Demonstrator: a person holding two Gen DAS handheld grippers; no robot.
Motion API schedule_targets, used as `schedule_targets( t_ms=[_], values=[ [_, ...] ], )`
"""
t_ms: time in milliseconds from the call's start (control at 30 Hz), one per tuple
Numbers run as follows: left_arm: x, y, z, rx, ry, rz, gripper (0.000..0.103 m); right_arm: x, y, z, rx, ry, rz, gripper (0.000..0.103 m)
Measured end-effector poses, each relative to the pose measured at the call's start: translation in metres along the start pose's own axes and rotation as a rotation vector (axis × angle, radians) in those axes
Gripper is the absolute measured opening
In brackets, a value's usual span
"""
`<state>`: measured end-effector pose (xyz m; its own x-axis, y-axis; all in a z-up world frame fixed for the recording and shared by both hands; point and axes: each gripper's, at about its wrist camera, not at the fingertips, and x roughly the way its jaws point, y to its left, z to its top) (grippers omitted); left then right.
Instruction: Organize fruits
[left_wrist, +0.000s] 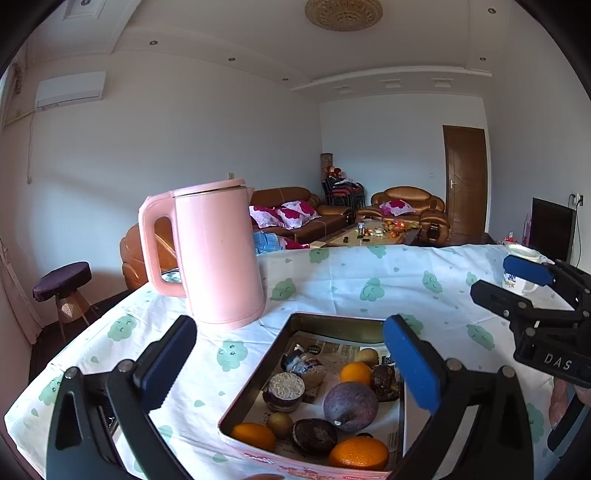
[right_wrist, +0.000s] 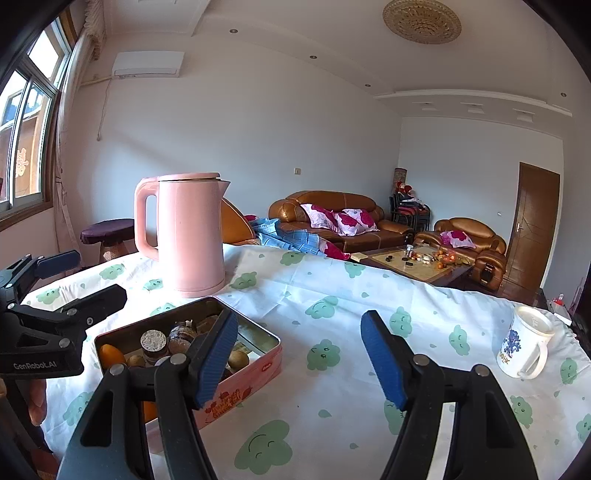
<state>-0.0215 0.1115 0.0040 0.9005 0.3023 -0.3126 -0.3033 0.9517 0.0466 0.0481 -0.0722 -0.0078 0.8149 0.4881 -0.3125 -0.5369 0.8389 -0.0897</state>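
A pink metal tin (left_wrist: 258, 373) sits on the table, also in the right wrist view (right_wrist: 258, 354). It holds several fruits and cakes: oranges (left_wrist: 355, 373), a purple round fruit (left_wrist: 351, 405), a kiwi (left_wrist: 279, 424) and dark cakes (left_wrist: 285, 391). My left gripper (left_wrist: 291, 363) is open and empty, held above the tin's near left part. My right gripper (right_wrist: 301, 360) is open and empty, above bare tablecloth to the right of the tin. The right gripper also shows at the right edge of the left wrist view (left_wrist: 506, 284).
A tall pink kettle (left_wrist: 218, 254) stands just behind the tin. A white mug (right_wrist: 524, 345) stands at the table's far right. The table has a white cloth with green prints (right_wrist: 332, 295). Sofas and a coffee table lie beyond the table's far edge.
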Motion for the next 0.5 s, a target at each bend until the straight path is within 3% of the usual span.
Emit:
schedule_targets(
  t_ms=[500],
  values=[
    [0.0020,-0.0064,-0.0032,0.017,0.003,0.012,0.103,0.0015,-0.0069,-0.0089,0.012,0.023,-0.002,0.071]
  ],
)
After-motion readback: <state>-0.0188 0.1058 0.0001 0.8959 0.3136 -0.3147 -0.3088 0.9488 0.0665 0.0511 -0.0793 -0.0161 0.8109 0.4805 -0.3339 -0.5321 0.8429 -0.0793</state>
